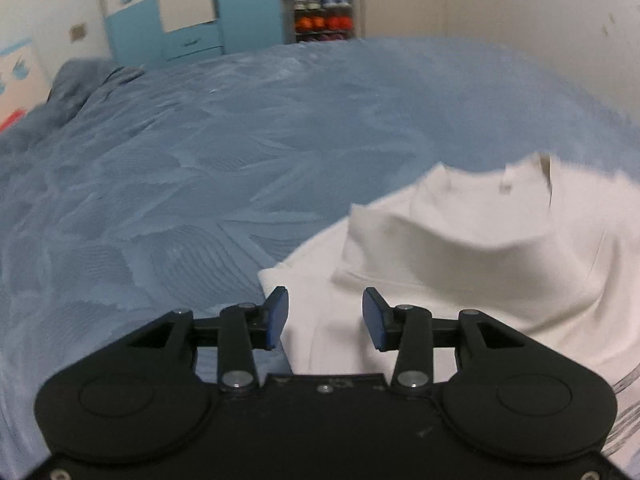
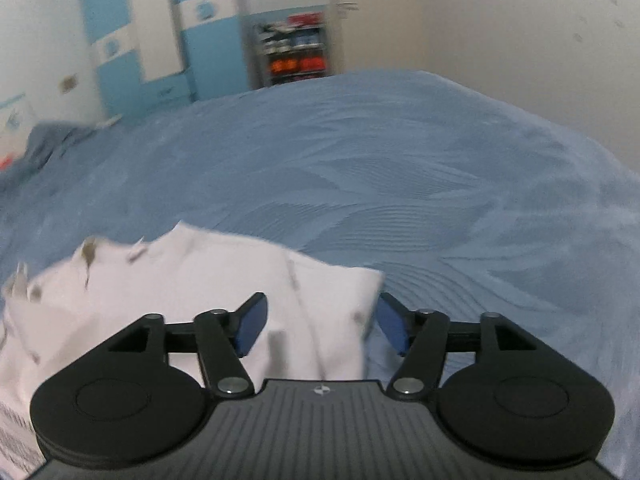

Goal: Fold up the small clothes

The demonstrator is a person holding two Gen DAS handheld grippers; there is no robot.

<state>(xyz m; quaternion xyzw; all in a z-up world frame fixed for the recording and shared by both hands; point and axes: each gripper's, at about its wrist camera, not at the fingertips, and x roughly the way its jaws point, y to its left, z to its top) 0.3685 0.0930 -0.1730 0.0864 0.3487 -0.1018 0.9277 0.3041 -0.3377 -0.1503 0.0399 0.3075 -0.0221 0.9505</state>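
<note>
A small white garment (image 1: 460,248) lies rumpled on a blue patterned bedspread (image 1: 200,168), partly folded over itself, with small tags along its far edge. My left gripper (image 1: 325,318) hovers open over the garment's near left corner, nothing between its blue pads. In the right wrist view the same white garment (image 2: 224,280) fills the lower left. My right gripper (image 2: 322,322) is open above the garment's right edge, which lies between its fingers without being pinched. The picture is motion-blurred.
The bedspread (image 2: 400,184) stretches far ahead and to both sides. A crumpled blue-grey blanket (image 1: 76,88) lies at the far left. Beyond the bed stand a blue and white wardrobe (image 1: 176,8) and a shoe shelf (image 1: 322,8). A striped fabric edge (image 1: 624,412) shows at lower right.
</note>
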